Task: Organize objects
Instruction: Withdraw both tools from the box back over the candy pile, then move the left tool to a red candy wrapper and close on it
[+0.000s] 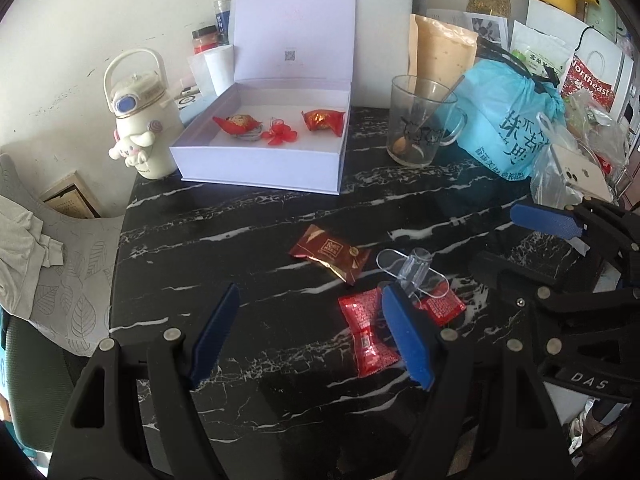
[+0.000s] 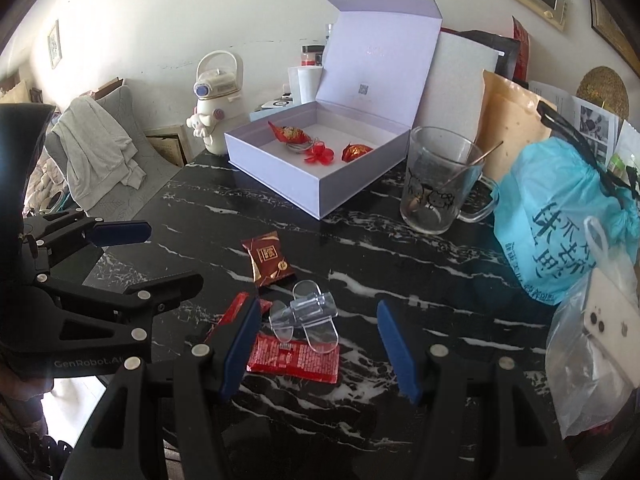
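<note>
both grippers, left [image 1: 308, 334] and right [image 2: 318, 350], hover spread and empty over wrapped candies [image 2: 294, 356] on the marble table [image 2: 400, 280]; open gift box [image 2: 320, 168] near its far edge.

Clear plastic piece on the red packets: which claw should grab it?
Right, probably. The clear plastic piece lies between the open right claw pads. The left claw, also open, sits beside it.

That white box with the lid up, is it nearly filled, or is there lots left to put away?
Partly done. The white box already holds two red wrapped sweets and a red flower trinket. Nothing is in hand: the left gripper and right gripper are both open. Left on the table: a dark red packet, two red packets and a clear plastic piece.
</note>
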A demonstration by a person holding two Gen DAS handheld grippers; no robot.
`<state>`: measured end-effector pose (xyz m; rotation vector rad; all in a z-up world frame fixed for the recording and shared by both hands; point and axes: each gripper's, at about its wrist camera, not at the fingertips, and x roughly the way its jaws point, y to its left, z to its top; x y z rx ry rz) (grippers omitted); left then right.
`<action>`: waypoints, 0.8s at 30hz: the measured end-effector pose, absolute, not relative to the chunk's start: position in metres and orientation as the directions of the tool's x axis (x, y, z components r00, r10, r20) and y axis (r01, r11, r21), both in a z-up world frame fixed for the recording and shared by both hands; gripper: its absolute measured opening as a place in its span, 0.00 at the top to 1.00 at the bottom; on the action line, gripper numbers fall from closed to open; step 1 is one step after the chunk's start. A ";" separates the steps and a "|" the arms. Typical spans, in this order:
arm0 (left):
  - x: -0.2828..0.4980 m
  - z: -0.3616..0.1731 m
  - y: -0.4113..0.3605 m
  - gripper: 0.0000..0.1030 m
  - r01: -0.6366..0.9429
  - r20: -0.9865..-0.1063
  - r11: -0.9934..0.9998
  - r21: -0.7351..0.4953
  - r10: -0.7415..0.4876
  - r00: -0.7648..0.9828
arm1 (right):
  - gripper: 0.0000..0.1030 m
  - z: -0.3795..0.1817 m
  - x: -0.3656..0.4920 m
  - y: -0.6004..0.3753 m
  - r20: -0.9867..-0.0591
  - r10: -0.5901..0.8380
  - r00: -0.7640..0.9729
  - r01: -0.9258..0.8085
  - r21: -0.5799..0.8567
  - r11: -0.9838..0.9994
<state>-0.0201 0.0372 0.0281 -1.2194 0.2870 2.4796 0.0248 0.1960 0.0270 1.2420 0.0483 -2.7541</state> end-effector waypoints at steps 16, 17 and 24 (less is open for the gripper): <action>-0.015 -0.020 0.038 0.29 -0.391 -0.854 -0.920 -0.016 0.216 -0.474 | 0.27 -0.026 0.029 0.193 -0.803 -0.162 -0.574 0.127 0.108 -0.986; -0.015 -0.022 0.037 0.29 -0.390 -0.856 -0.921 -0.011 0.210 -0.473 | 0.27 -0.029 0.028 0.192 -0.807 -0.160 -0.569 0.126 0.107 -0.986; -0.017 -0.033 0.028 0.29 -0.379 -0.866 -0.925 -0.005 0.194 -0.461 | 0.22 -0.050 0.023 0.184 -0.820 -0.157 -0.551 0.127 0.104 -0.986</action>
